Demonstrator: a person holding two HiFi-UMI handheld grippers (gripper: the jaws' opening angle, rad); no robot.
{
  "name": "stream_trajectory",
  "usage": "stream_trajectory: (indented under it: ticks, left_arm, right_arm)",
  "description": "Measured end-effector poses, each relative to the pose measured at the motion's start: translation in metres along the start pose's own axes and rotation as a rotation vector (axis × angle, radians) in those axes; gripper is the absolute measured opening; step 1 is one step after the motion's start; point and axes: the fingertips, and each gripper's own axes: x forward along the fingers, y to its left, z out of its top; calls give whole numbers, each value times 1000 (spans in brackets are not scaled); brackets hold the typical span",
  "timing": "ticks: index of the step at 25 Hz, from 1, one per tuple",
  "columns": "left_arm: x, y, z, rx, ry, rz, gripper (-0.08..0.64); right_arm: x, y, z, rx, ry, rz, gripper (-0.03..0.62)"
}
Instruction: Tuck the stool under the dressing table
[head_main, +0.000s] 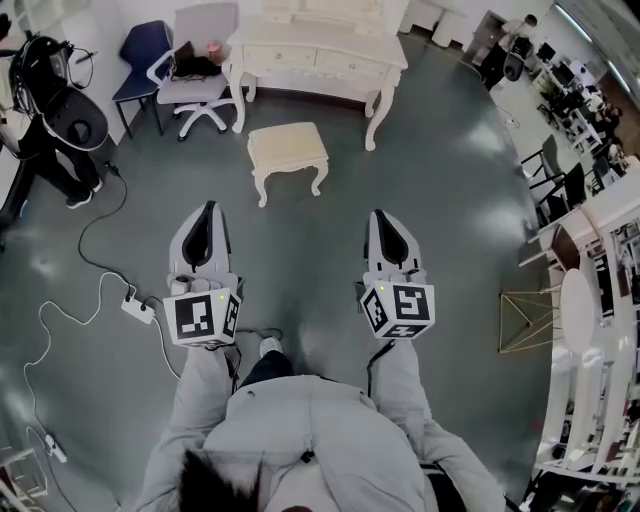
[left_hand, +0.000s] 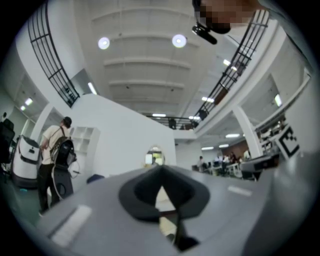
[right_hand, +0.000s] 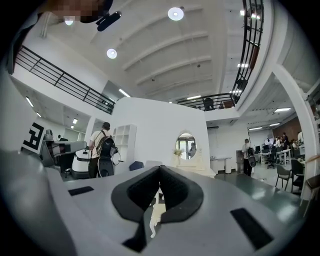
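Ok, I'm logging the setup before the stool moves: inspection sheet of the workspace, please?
Surface: glossy dark grey floor.
Job's things: cream cushioned stool stands in front of the cream dressing table, not tucked under.
Clutter: grey office chair, dark blue chair left of table.
Grippers: left hand-held gripper and right hand-held gripper shut, empty, short of the stool.
Cables: white cable with power strip on floor, left.
Surroundings: white tables at right.

Left gripper (head_main: 208, 210) and right gripper (head_main: 383, 216) side by side, held forward — jaws together, empty

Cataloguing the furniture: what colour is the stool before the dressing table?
The stool is cream white all over; the head view shows it best.
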Motion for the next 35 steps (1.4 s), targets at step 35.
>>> stream_trajectory:
  ticks: [35]
  left_arm:
    - [158,98,-60,-8,16,-10,9]
  right_arm:
    - [206,5,-17,-2,-19,37,3]
